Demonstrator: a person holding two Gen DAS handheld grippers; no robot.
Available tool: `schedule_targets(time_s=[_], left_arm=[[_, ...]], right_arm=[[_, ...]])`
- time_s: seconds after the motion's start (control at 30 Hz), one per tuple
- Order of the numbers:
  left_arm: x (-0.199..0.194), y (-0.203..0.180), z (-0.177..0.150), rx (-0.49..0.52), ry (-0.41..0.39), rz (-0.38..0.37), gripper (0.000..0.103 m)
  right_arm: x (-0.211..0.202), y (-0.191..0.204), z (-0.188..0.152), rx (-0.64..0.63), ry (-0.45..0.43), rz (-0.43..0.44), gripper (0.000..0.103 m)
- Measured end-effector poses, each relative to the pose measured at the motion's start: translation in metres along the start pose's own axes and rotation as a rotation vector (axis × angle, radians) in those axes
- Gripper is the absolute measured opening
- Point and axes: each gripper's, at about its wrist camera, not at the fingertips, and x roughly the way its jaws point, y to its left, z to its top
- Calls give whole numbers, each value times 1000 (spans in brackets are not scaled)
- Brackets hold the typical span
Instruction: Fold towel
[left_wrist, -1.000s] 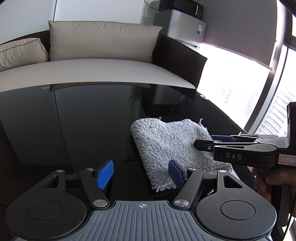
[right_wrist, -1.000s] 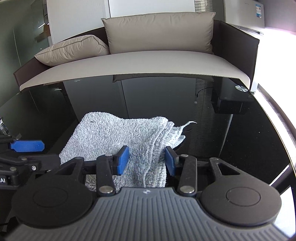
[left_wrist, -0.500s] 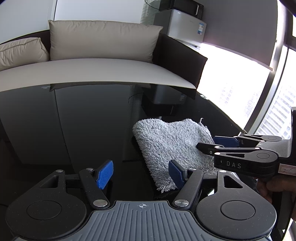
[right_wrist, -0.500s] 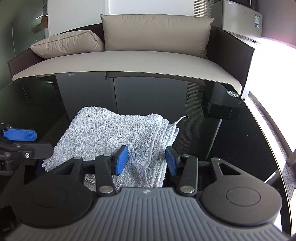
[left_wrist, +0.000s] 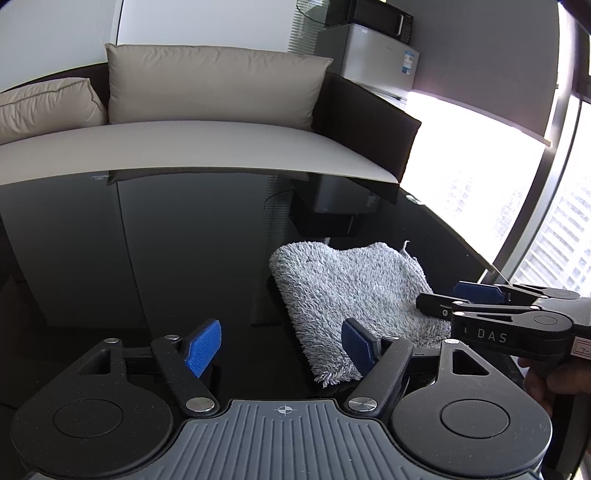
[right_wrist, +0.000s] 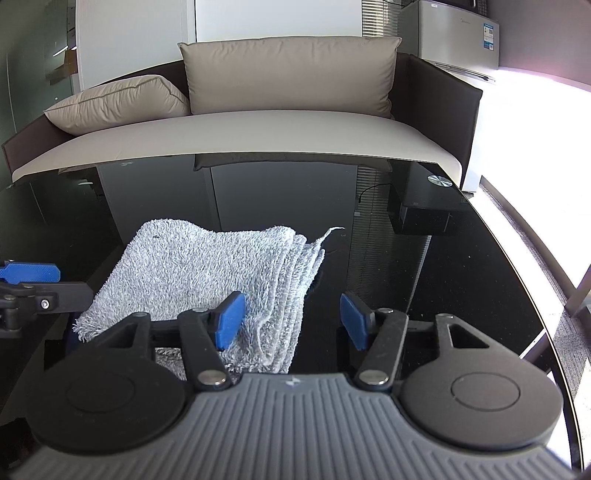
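Note:
A grey terry towel (left_wrist: 354, 288) lies folded in several layers on the black glass table (left_wrist: 147, 240); it also shows in the right wrist view (right_wrist: 207, 273) with its stacked edges on the right. My left gripper (left_wrist: 282, 347) is open and empty, just left of the towel's near corner. My right gripper (right_wrist: 291, 321) is open and empty, over the towel's near right edge. The right gripper also shows in the left wrist view (left_wrist: 480, 306), at the towel's right side.
A beige sofa with cushions (right_wrist: 288, 85) stands behind the table. A small fridge (left_wrist: 376, 48) stands at the back right. The table's curved right edge (right_wrist: 524, 280) runs beside bright windows. The left gripper's fingertips (right_wrist: 29, 273) show at the left edge.
The right gripper's jaws have opened wider and it has drawn back from the towel toward the right. The left gripper has stayed open and almost still.

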Motion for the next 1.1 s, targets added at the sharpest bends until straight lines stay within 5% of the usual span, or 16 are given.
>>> schedule_targets(time_s=[0.27,1.1], left_arm=[[-24,-2,-16,-27,-48,43,101],[-70,1,-47,-51,-61,116,102]], right_arm=[[-27,6,-11,18,-48,-11,96],[-95,22,-42,67,-78,-58,102]])
